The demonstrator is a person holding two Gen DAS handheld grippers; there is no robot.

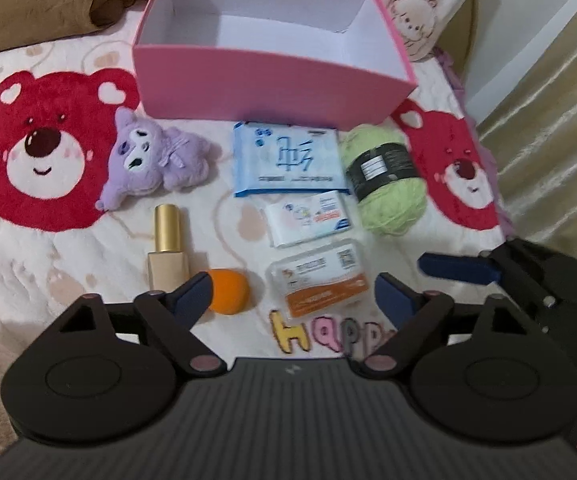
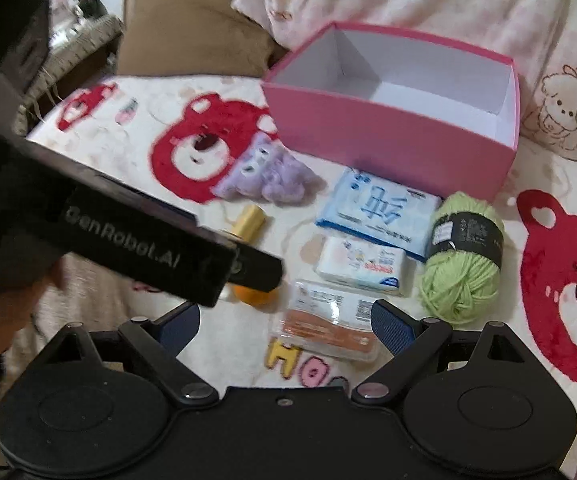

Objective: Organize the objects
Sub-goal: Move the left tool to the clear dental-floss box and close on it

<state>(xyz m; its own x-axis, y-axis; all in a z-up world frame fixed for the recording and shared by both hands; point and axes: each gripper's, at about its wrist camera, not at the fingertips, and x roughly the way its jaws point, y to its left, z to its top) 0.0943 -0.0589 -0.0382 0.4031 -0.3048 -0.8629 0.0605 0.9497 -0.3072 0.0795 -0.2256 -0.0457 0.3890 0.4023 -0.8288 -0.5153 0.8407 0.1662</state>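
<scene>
A pink box (image 1: pixel 272 80) stood open on the bear-print blanket (image 1: pixel 68 272), with the green yarn (image 1: pixel 384 180), purple plush (image 1: pixel 156 160), blue tissue pack (image 1: pixel 288 160), smaller packets, gold bottle (image 1: pixel 166 244) and orange ball (image 1: pixel 230 290) lying before it. Both the left gripper (image 1: pixel 292 292) and right gripper (image 2: pixel 284 316) hung over them, jaws apart, gripping nothing.

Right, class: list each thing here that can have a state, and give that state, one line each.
Pink box: open, empty.
Gold bottle: capped, lying flat.
Yarn ball: wound, banded.
Clear case: closed.
Left gripper: open, holding nothing.
Right gripper: open, holding nothing.
</scene>
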